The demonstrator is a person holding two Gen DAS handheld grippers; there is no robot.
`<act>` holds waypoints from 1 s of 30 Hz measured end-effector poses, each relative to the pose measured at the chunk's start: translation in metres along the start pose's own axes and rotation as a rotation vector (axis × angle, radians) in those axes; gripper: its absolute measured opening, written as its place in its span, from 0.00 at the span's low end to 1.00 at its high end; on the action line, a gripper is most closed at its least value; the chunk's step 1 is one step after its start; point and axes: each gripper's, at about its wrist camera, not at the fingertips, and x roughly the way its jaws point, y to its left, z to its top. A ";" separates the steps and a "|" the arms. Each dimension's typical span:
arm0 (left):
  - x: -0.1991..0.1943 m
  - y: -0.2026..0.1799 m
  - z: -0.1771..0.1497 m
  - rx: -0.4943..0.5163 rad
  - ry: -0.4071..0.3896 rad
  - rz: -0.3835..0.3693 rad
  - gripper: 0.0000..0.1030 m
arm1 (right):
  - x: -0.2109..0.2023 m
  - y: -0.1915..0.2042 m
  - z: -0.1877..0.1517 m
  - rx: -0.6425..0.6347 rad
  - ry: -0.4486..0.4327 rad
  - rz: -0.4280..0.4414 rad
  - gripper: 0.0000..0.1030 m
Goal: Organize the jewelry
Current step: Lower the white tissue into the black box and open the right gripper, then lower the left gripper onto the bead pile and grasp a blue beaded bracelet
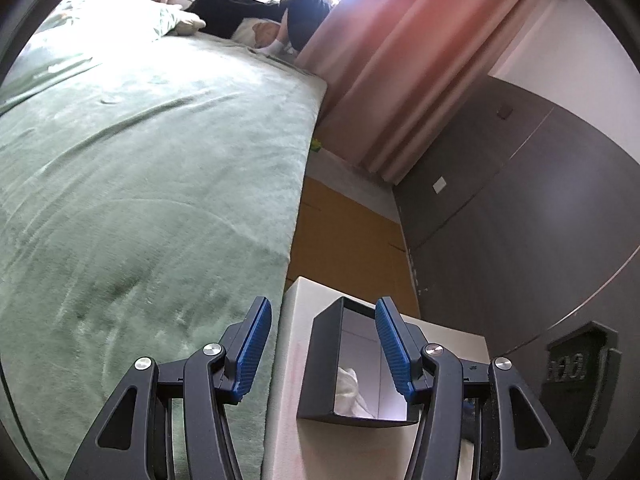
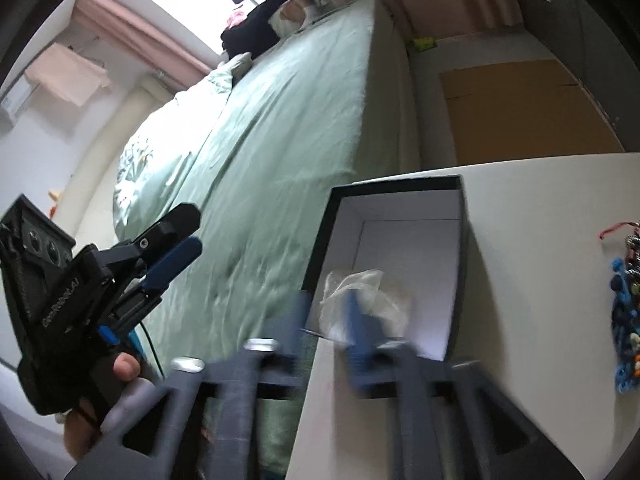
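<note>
A black open box with a white inside (image 2: 416, 248) stands on the white table (image 2: 520, 360); it holds a clear plastic bag (image 2: 360, 292). The box also shows in the left wrist view (image 1: 352, 360), with the bag (image 1: 352, 388) inside. My left gripper (image 1: 320, 344) is open, its right finger over the box, nothing between the pads. It shows in the right wrist view (image 2: 176, 248), held beside the bed. My right gripper (image 2: 324, 320) is blurred, open, at the box's near left corner by the bag. Colourful jewelry (image 2: 624, 312) lies at the table's right edge.
A bed with a green cover (image 1: 140, 184) lies left of the table. Pink curtains (image 1: 400, 60) hang behind. A dark wardrobe (image 1: 520, 200) stands on the right. A brown board (image 2: 520, 112) lies on the floor past the table.
</note>
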 end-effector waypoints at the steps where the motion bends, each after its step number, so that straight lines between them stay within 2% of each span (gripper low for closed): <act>1: 0.001 0.000 0.000 0.000 0.000 0.002 0.54 | -0.007 -0.002 0.000 0.000 -0.020 -0.006 0.56; 4: 0.003 -0.002 -0.001 0.003 0.006 0.005 0.54 | -0.022 -0.009 0.002 0.014 -0.037 0.011 0.56; 16: 0.021 -0.046 -0.020 0.120 0.031 0.018 0.54 | -0.095 -0.055 0.005 0.089 -0.127 -0.082 0.56; 17: 0.024 -0.052 -0.022 0.137 0.036 0.018 0.54 | -0.101 -0.059 0.004 0.096 -0.133 -0.090 0.57; 19: 0.030 -0.067 -0.030 0.182 0.048 0.018 0.54 | -0.113 -0.069 0.003 0.111 -0.145 -0.110 0.68; 21: 0.035 -0.080 -0.037 0.215 0.060 0.010 0.54 | -0.125 -0.080 0.002 0.125 -0.161 -0.136 0.73; 30: 0.055 -0.130 -0.069 0.349 0.121 -0.040 0.54 | -0.158 -0.125 -0.002 0.207 -0.179 -0.190 0.73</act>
